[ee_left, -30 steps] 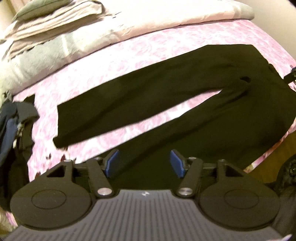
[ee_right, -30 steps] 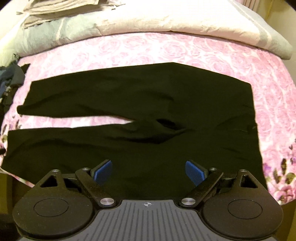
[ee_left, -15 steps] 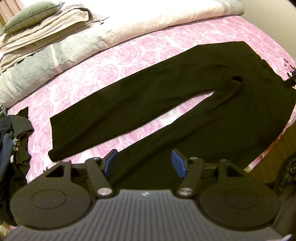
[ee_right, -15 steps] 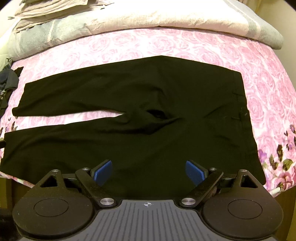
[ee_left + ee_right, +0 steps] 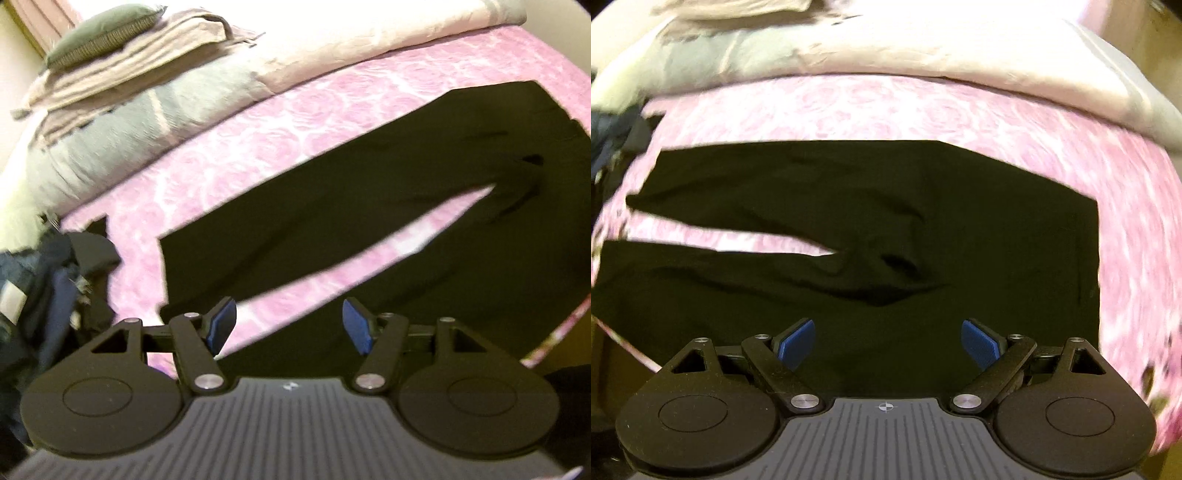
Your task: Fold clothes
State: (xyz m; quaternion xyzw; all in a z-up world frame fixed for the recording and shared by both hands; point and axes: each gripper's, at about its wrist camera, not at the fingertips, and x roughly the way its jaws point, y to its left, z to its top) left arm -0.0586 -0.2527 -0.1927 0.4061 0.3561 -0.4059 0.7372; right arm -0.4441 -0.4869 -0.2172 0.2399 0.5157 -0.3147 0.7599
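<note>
Over at nine o'clock a heap of dark clothes waits at the bed's edge, unfolded as far as I can see. Moving right, the black trousers lie flat on the pink rose bedspread, both legs stretched toward nine o'clock with a wedge of pink showing between them, the waistband out at three o'clock. Up at twelve o'clock sit the pale duvet and a green cushion on stacked bedding.

The left gripper hovers above the near leg, toward its hem, its blue pads spread with nothing between them. The right gripper hangs over the seat area near the waist, jaws spread wider, also empty.

So I'd judge the folding has barely begun: the trousers are laid out and smoothed, apart from some rumpling at the crotch, but no fold is made yet. Bringing one leg over the other looks like the next job, then halving the length, then the heap.
</note>
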